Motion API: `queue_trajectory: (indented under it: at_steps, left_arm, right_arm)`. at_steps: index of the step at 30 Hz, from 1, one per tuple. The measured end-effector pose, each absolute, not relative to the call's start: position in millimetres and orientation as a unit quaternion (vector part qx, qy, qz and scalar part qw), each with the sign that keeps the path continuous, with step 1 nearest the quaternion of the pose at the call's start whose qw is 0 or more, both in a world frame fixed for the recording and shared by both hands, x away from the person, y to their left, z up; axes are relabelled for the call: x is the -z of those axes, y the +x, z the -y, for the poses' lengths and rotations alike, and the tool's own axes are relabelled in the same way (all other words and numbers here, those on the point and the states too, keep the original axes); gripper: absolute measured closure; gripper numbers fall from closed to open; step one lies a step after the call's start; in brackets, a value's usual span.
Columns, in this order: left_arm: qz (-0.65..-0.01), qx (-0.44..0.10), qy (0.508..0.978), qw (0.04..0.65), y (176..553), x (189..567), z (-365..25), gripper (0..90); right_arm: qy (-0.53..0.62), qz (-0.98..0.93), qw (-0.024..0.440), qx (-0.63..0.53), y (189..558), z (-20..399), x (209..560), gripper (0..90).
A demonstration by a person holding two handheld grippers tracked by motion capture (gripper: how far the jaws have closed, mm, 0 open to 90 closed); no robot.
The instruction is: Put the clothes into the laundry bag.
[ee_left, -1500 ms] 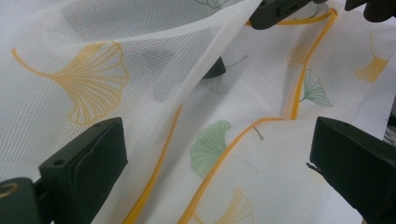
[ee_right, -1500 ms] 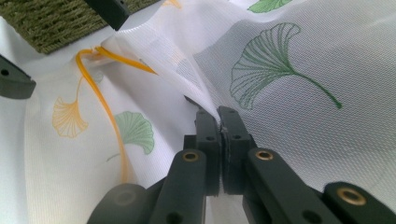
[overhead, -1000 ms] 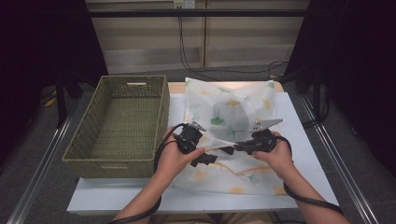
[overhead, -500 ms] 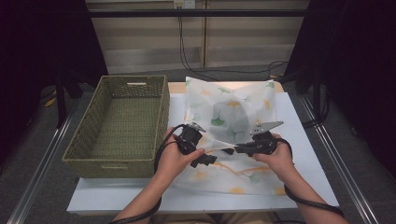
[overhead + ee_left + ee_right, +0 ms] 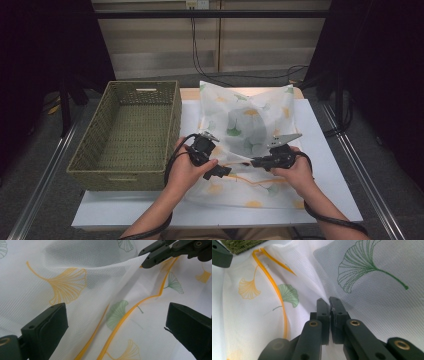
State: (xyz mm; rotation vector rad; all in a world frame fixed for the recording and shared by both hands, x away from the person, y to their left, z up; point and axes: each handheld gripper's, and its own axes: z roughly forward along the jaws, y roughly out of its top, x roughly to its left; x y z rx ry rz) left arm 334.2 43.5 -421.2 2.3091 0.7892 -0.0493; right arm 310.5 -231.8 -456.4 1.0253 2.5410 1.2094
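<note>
- Step in hand, as I read it: folding or gathering the mesh bag (image 5: 250,135). One edge pinched, other side not yet gripped.
- Right gripper (image 5: 329,305): jaws clamped on a ridge of the bag's mesh, thin fold nipped right between the tips. In the left gripper view it sits up and to the right, pulling the fabric into a raised crease.
- Left gripper (image 5: 115,322): jaws spread wide, nothing pressed between them. Fabric lies flat below and ahead of the tips, orange zipper (image 5: 130,315) running diagonally through the gap.
- Bag location: spread on the white table (image 5: 330,150), directly under and ahead of both grippers, far edge beyond the tips. Just beside the left gripper's outer side sits the woven basket (image 5: 95,145), no contents visible.
- Bag look: sheer white mesh, ginkgo leaf print in orange and green, orange zipper trim. A darker folded item shows through the layers, ahead of the grippers. Limp and wrinkled; it will sag wherever it isn't held.
- Next move, my guess: left gripper drops onto the fabric near the zipper and closes, on the thin layer only. Then both lift together, else the mesh slides or bunches.
</note>
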Motion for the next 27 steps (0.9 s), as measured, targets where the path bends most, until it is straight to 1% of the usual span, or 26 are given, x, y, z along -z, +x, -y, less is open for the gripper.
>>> queue_trajectory:
  at_steps: [5, 12, 17, 23, 27]
  left_arm:
    - [-0.299, 0.018, 0.893, 0.335, 334, 422, -45, 3.5]
    - [-0.318, 0.022, 0.887, 0.335, 332, 429, -45, 3.6]
    - [-0.319, 0.026, 0.889, 0.327, 331, 430, -47, 3.5]
    - [-0.334, 0.027, 0.883, 0.328, 329, 434, -49, 3.3]
    - [-0.344, 0.025, 0.879, 0.329, 328, 435, -51, 2.9]
  right_arm:
    - [0.339, -0.849, 0.073, -0.399, 310, 230, 459, 87.6]
    - [0.339, -0.850, 0.071, -0.397, 308, 229, 461, 86.5]
    - [0.334, -0.852, 0.070, -0.397, 308, 229, 462, 86.2]
    - [0.334, -0.852, 0.065, -0.398, 306, 230, 462, 83.6]
    - [0.335, -0.852, 0.063, -0.398, 305, 229, 463, 79.2]
